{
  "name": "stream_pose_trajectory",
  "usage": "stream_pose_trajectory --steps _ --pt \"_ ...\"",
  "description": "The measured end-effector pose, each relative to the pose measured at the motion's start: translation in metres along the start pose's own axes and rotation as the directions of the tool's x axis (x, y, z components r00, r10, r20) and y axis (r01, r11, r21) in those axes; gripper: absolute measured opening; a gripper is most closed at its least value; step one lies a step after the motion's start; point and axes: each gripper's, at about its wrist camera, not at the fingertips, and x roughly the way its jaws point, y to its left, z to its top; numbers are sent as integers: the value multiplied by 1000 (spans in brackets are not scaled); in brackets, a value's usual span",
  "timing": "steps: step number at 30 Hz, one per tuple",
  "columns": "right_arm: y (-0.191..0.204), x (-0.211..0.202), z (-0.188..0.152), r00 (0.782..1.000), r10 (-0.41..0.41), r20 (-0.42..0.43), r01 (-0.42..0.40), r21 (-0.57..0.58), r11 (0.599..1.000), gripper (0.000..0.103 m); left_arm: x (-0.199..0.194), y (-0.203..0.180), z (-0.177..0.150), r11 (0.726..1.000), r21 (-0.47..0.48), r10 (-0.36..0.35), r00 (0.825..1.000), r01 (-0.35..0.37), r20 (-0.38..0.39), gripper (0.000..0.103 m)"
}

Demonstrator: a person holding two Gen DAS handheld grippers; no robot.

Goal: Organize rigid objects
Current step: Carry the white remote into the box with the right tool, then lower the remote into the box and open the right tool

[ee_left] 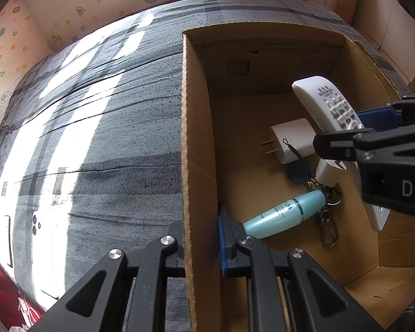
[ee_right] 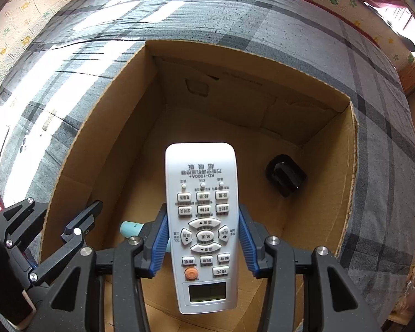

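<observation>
I have the white remote control [ee_right: 202, 227] clamped in my right gripper [ee_right: 203, 244] over the open cardboard box [ee_right: 348, 171], my left gripper [ee_left: 202, 244] pinching its wall, a black, possibly plastic, object [ee_right: 286, 175] at two o'clock.

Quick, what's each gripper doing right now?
Left gripper: shut on the box wall.
Right gripper: shut on the remote.
</observation>
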Motion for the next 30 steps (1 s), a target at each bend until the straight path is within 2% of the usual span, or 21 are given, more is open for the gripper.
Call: stream_pose_trajectory --steps 16,22,23,30 --pt "4 27 -2 999 -1 -45 1 0 1000 49 -1 -4 1 1000 3 7 1000 -7 -1 15" --pt "2 31 0 999 10 -44 -9 4 1000 52 -1 -5 1 1000 4 8 1000 -8 0 15" --pt "1 30 0 999 16 -41 -16 4 1000 56 -1 -5 0 1000 4 8 1000 -8 -1 15" --pt "-3 19 3 1000 17 -7 -17 11 1000 57 -1 -4 1 1000 5 11 1000 -11 -1 15"
